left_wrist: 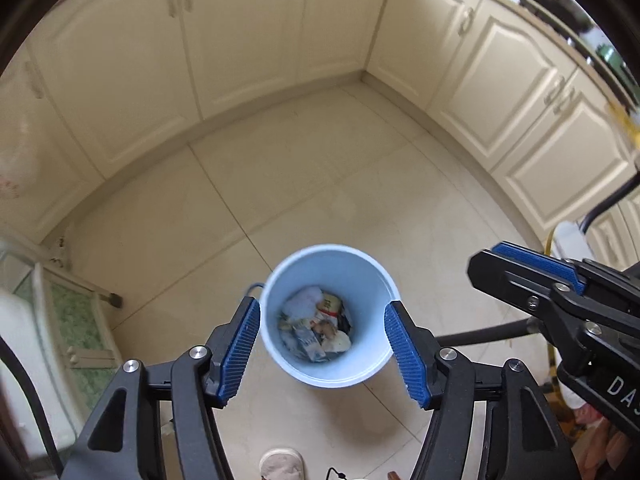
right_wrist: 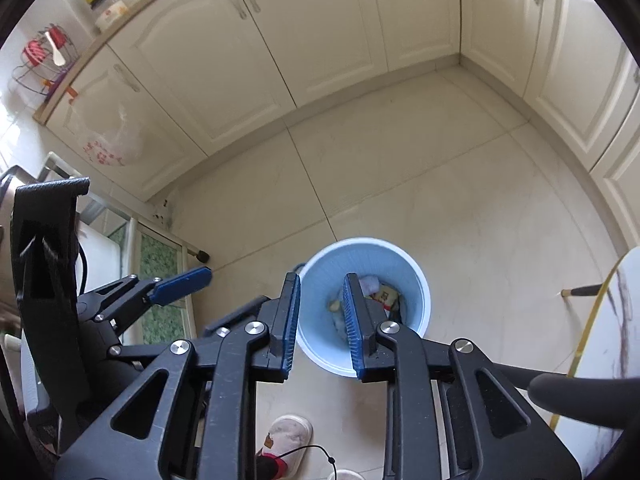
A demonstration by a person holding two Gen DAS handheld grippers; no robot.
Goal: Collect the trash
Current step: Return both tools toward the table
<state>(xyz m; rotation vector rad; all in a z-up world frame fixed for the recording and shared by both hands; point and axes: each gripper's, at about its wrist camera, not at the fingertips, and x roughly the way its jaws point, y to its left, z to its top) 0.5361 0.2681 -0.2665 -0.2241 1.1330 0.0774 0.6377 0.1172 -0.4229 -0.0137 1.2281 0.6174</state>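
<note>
Light blue bin (left_wrist: 372,364) stands upright on the tiled floor (left_wrist: 320,184), mouth up, trash (left_wrist: 316,328) at its bottom. Left gripper (left_wrist: 322,354) hangs above the bin, jaws wide, empty. Right gripper (right_wrist: 322,326) also above the bin, jaws narrow but parted, empty. Only the right wrist view shows jars (right_wrist: 105,6) and dish rack (right_wrist: 42,60) on the counter, beyond the bin.

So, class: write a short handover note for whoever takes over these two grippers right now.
Left gripper: open, empty, above the blue bin.
Right gripper: jaws partly apart, nothing between them, also over the bin.
Bin: upright on the tiled floor, wrappers and paper already at the bottom.
Done: some trash is binned.
Left: no loose trash shows on the visible floor; look elsewhere before stopping.
</note>
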